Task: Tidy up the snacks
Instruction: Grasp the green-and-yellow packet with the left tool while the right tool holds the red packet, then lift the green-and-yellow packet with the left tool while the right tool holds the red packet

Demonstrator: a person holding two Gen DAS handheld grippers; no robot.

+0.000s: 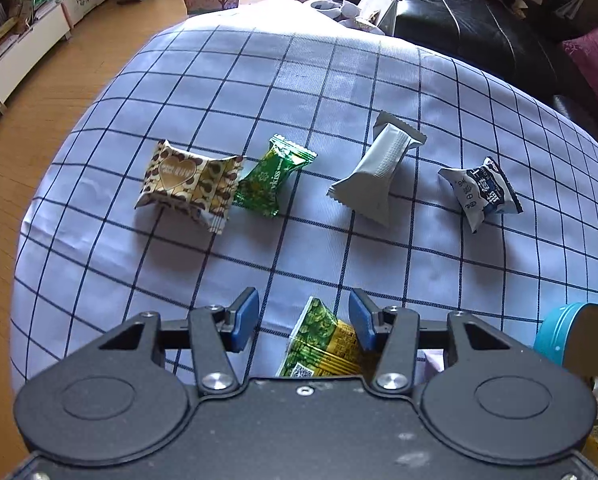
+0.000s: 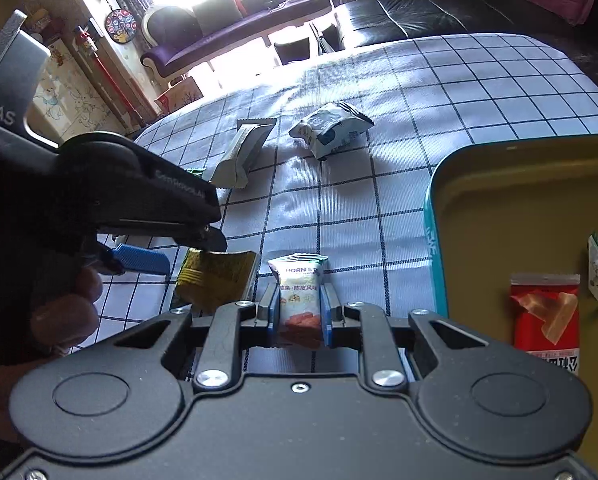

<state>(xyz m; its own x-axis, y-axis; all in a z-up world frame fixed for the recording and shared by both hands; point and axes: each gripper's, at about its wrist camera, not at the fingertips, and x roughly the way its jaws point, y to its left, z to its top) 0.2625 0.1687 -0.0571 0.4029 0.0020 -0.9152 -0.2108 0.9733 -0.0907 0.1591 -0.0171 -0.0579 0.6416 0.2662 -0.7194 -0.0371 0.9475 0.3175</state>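
At the bottom centre of the right wrist view, the right gripper (image 2: 299,312) has its jaws clenched on a small white snack packet with orange sticks printed on it (image 2: 300,300), its lower end hidden between the blue pads. At the right edge, the gold-lined teal tin tray (image 2: 499,208) holds a red packet (image 2: 547,320), partly cut off. In the left wrist view, the left gripper (image 1: 303,320) has its jaws released around a green-and-yellow foil packet (image 1: 323,340), half hidden. Farther up the checked tabletop (image 1: 299,80) lie a brown heart-print packet (image 1: 187,184), a green foil candy (image 1: 271,176), a plain grey wrapper (image 1: 379,168) and a white-and-navy packet (image 1: 481,192).
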